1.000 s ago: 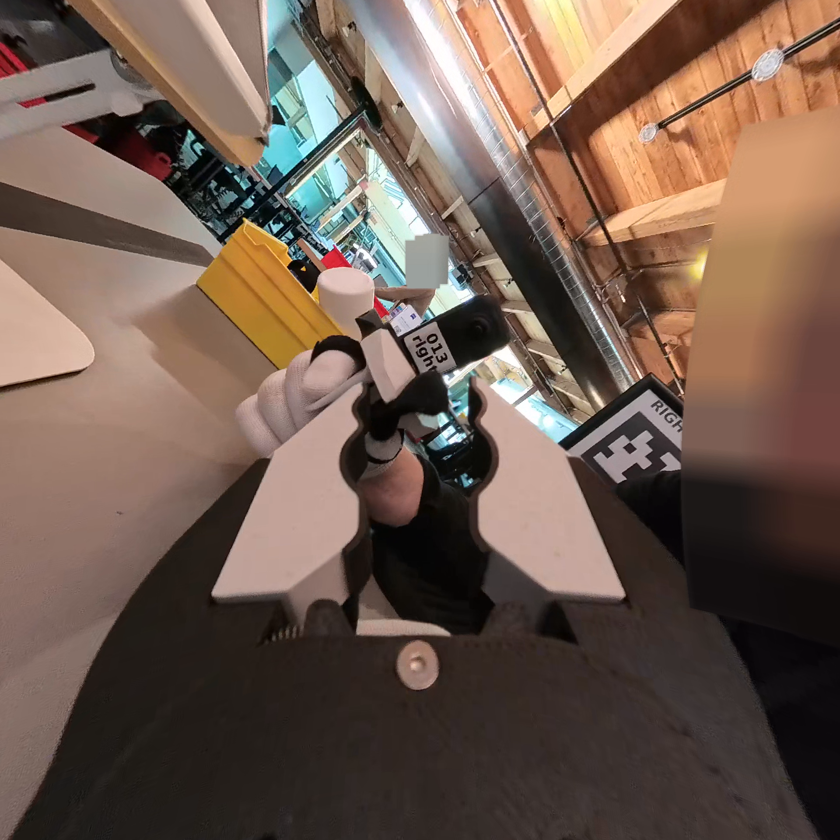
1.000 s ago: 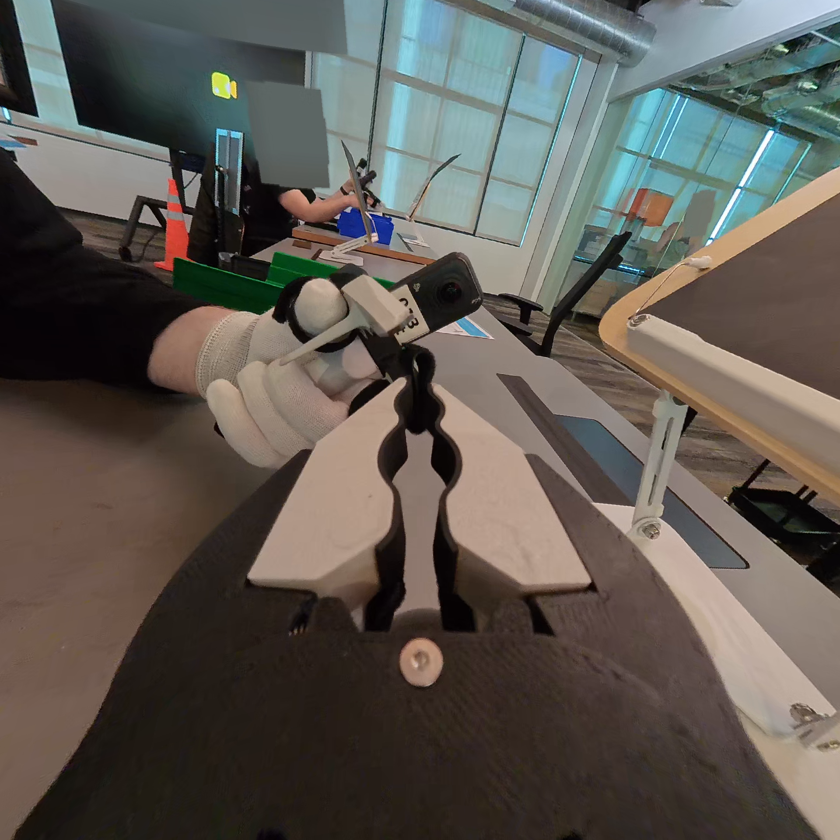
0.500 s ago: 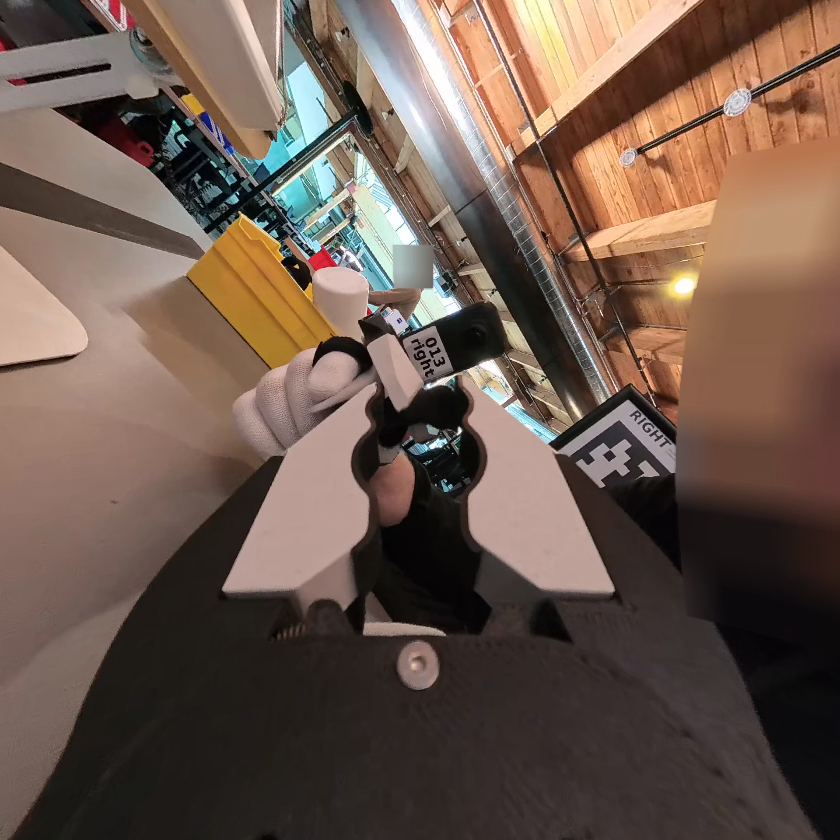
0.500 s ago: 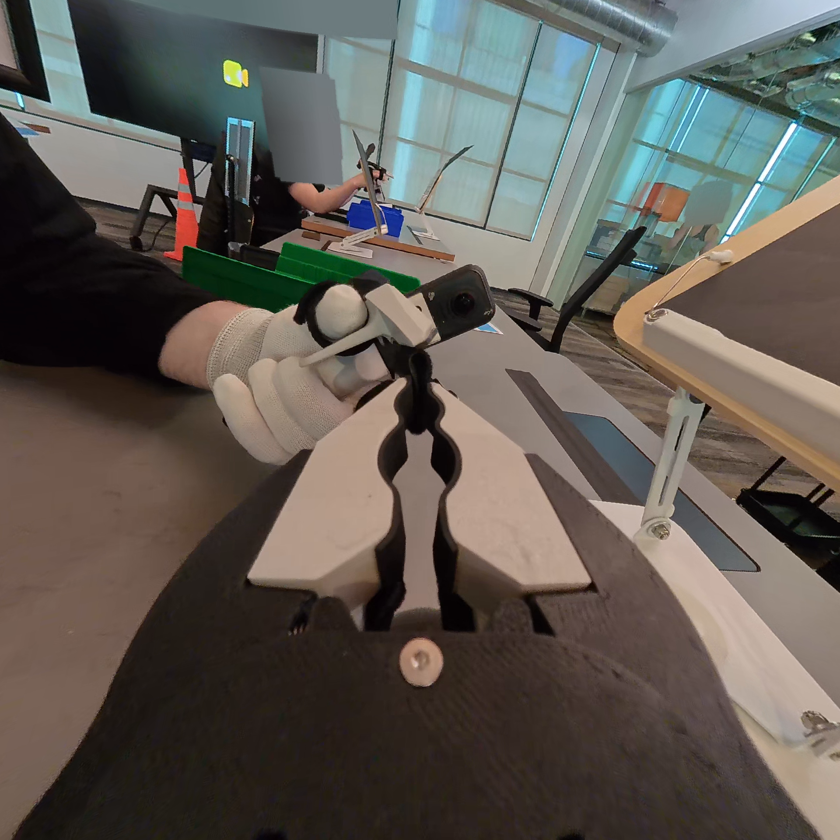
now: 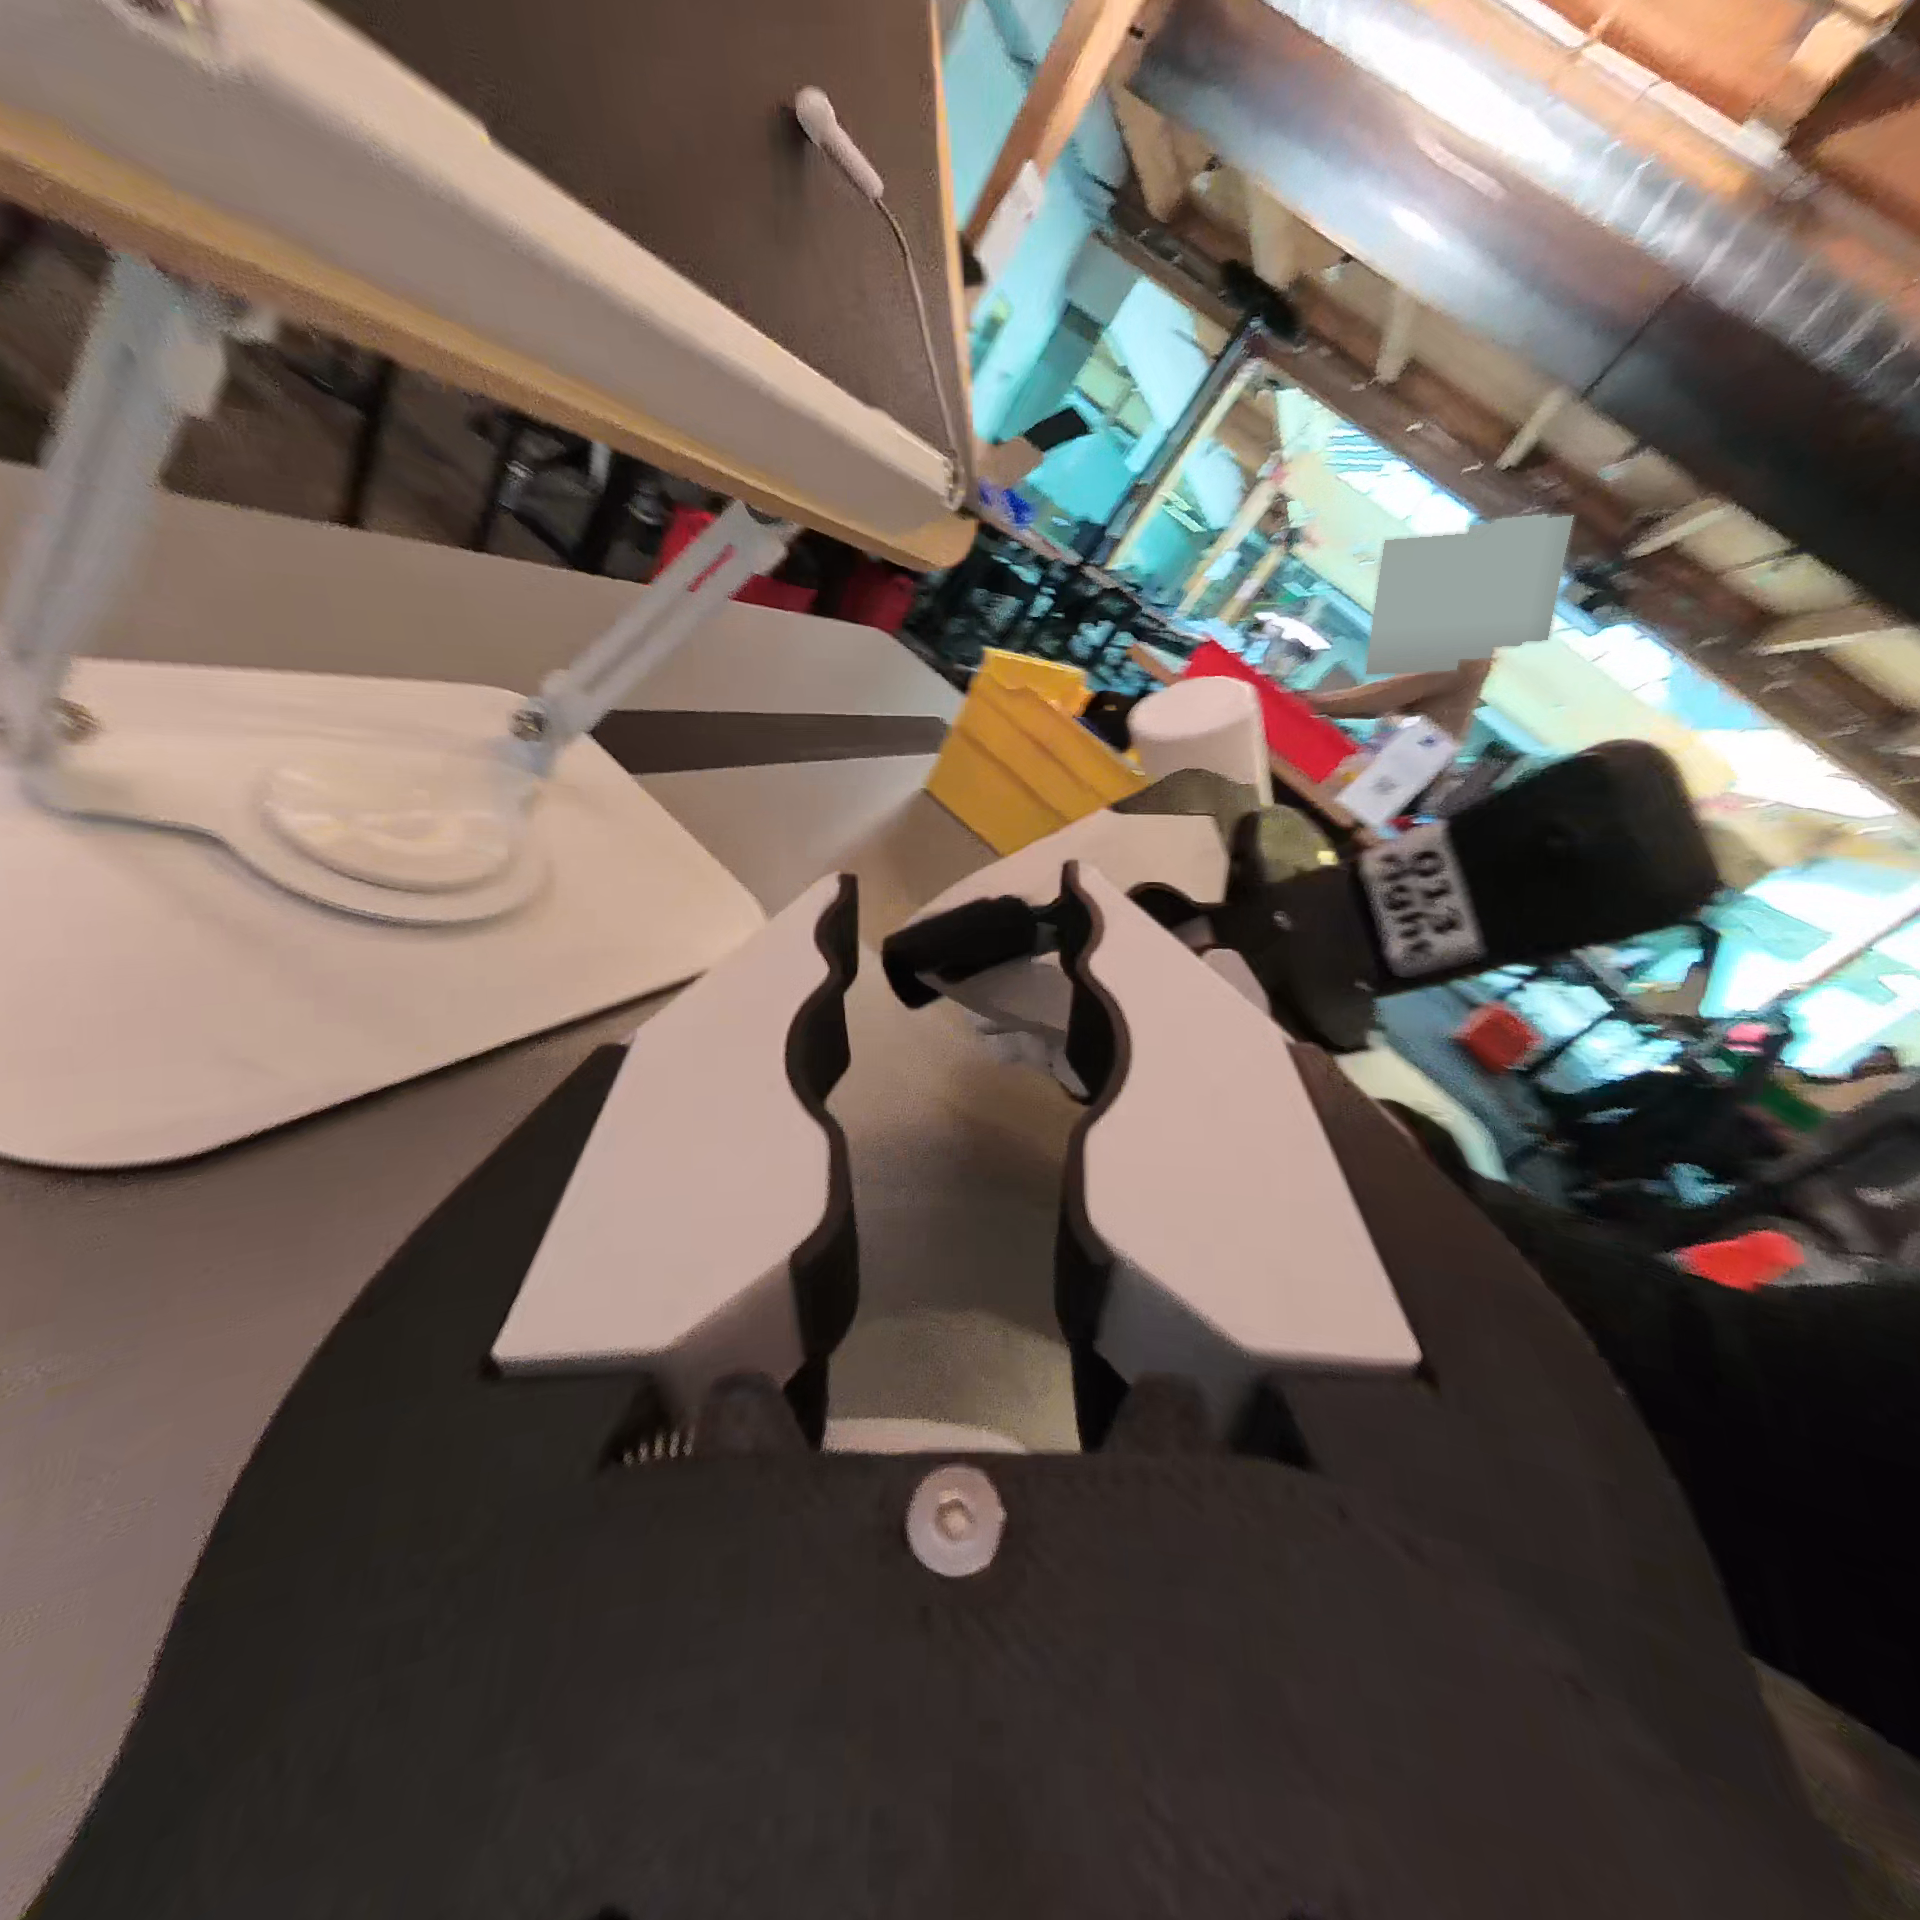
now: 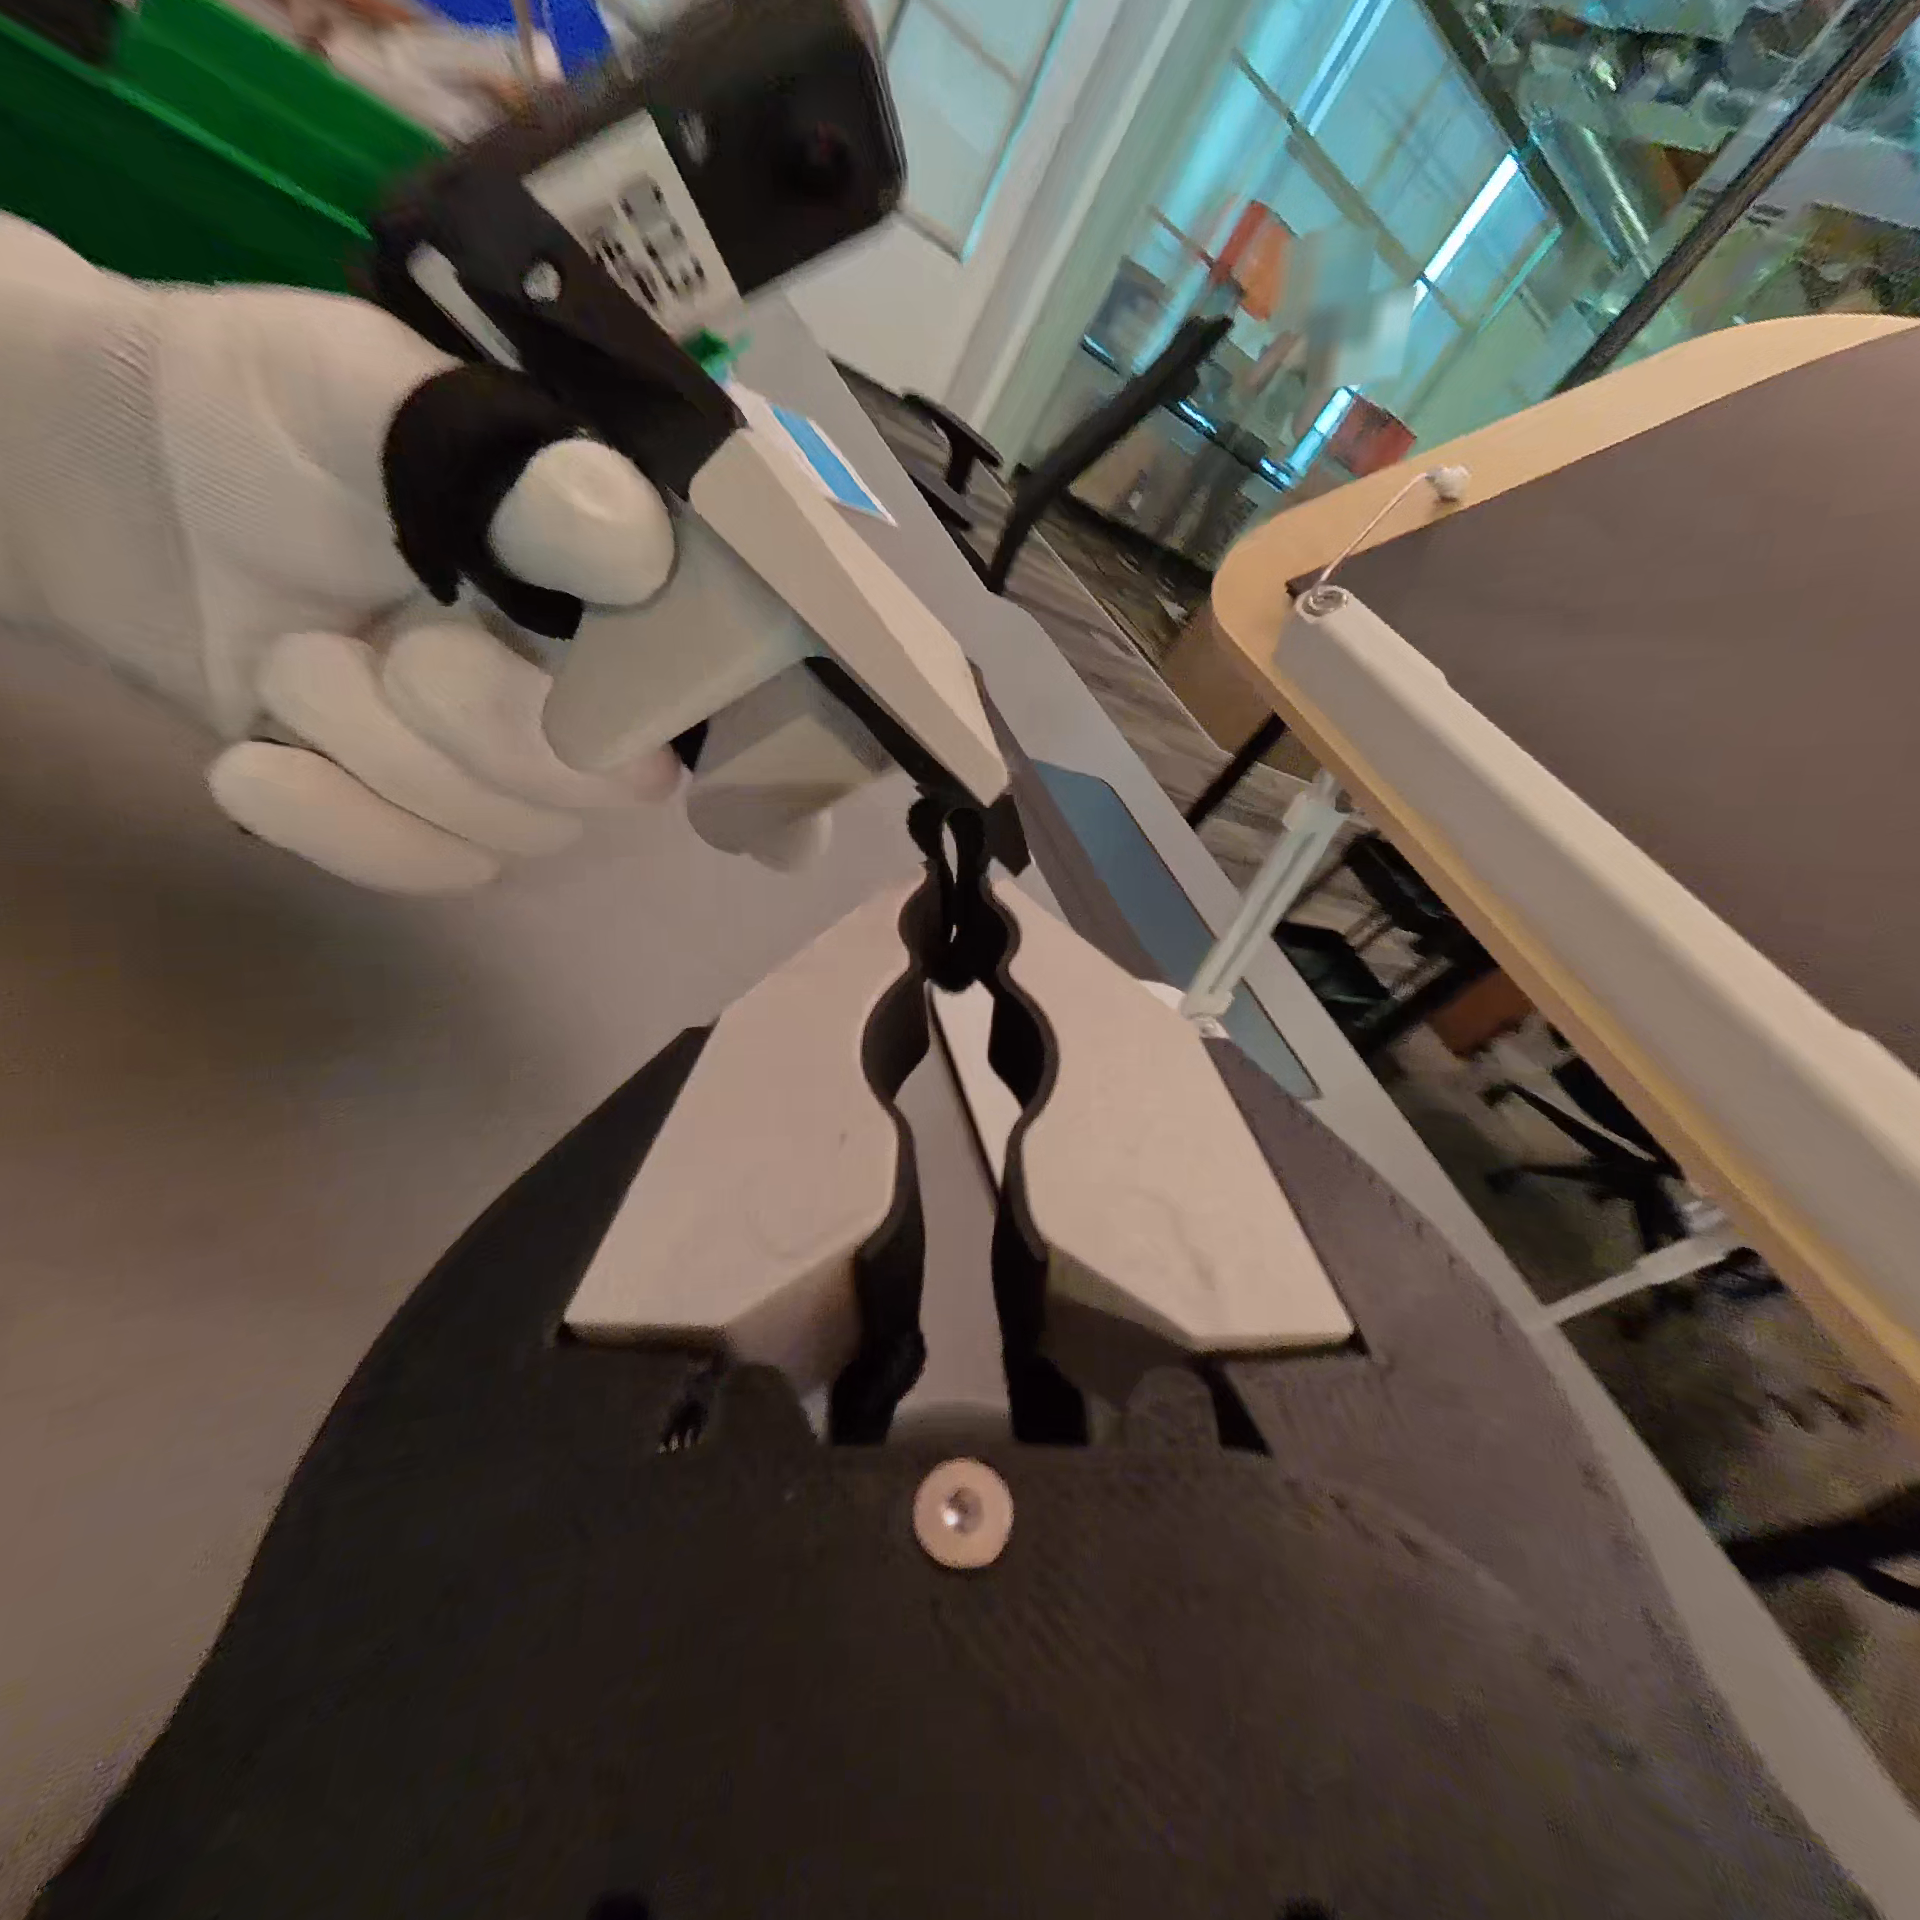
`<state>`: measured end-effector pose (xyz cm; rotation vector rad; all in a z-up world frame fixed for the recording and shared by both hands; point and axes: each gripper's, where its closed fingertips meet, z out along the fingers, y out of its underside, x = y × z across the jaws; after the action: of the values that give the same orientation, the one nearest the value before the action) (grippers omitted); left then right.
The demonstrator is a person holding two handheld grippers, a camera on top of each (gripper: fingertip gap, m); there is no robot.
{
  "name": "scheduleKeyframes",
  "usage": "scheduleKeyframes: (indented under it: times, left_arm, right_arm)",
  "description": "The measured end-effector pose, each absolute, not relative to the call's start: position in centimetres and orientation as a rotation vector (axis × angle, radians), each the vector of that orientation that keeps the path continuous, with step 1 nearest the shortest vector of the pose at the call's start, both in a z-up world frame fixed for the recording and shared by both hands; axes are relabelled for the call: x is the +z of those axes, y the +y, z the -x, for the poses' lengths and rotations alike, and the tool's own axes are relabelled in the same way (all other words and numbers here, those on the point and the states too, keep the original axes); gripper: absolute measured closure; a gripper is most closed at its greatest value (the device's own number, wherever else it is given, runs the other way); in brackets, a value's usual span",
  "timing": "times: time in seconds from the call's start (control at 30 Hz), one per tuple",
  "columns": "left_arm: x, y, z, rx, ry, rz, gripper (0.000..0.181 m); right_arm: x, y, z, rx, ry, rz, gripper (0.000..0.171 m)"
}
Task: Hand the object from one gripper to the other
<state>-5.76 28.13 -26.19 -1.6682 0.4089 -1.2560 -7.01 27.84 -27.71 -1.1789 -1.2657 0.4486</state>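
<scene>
black cord is pinched at the right gripper tips; the left gripper, gaping, should be closed squarely before release.

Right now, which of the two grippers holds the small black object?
The right gripper: its fingers are closed on the black object, while the left gripper stands wide open.

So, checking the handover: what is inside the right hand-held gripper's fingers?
A small black object, pinched at the tips of the right hand-held gripper. Its lower part is hidden in the grip; shape unclear.
</scene>
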Motion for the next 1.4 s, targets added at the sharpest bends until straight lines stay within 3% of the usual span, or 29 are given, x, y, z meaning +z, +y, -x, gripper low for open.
scheduleKeyframes:
  times: [0.33,0.7,1.2,1.4]
  left_arm:
    - [-27.2,29.0,6.3,-0.886,0.431,1.696,0.156]
    - [-26.9,29.0,6.4,-0.888,0.421,1.681,0.155]
    - [-26.4,29.1,6.9,-0.993,0.395,1.652,0.162]
    - [-26.2,29.2,7.7,-0.857,0.621,1.601,0.161]
  right_arm:
    - [-28.3,29.3,7.3,0.173,-1.266,1.216,0.170]
    - [-27.5,29.6,7.2,0.082,-1.239,1.180,0.167]
    - [-27.4,29.2,7.6,0.101,-1.243,1.137,0.142]
    - [-27.5,28.5,7.6,0.368,-1.210,1.187,0.131]
